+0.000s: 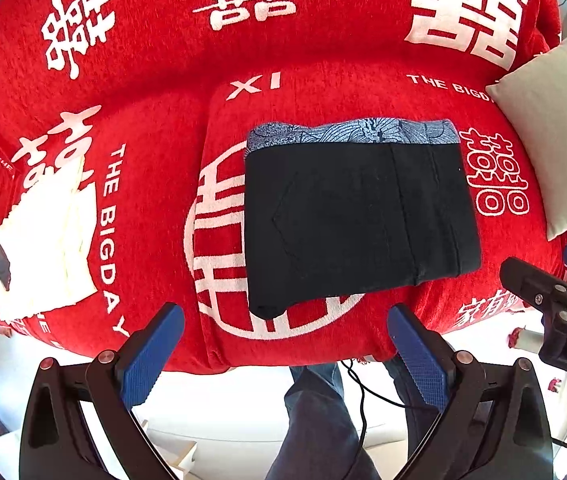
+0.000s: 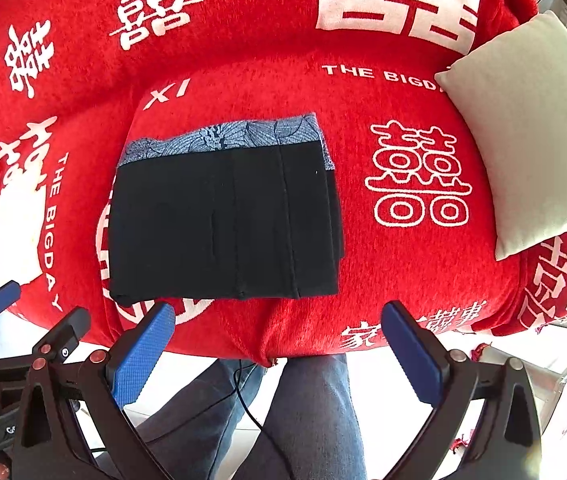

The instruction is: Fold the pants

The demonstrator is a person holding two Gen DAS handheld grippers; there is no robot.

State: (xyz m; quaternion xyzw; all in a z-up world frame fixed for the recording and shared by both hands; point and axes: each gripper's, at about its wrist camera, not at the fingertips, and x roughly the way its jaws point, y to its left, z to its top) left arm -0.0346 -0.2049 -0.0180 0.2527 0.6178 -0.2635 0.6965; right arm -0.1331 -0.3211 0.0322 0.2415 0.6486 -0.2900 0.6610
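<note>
The black pants [image 1: 355,220] lie folded into a flat rectangle on the red sofa seat, on top of a folded blue patterned garment [image 1: 351,130] that sticks out along the far edge. They also show in the right wrist view [image 2: 223,224], with the blue garment [image 2: 235,136]. My left gripper [image 1: 287,320] is open and empty, held just in front of the pants' near edge. My right gripper [image 2: 279,320] is open and empty, near the sofa's front edge, to the right of the left one. The right gripper also shows in the left wrist view [image 1: 543,280].
The sofa cover [image 1: 155,128] is red with white characters. A beige cushion [image 2: 531,136] leans at the right. A folded white garment [image 1: 47,240] lies at the left. The person's legs in jeans [image 2: 315,408] and a black cable are below the sofa's edge.
</note>
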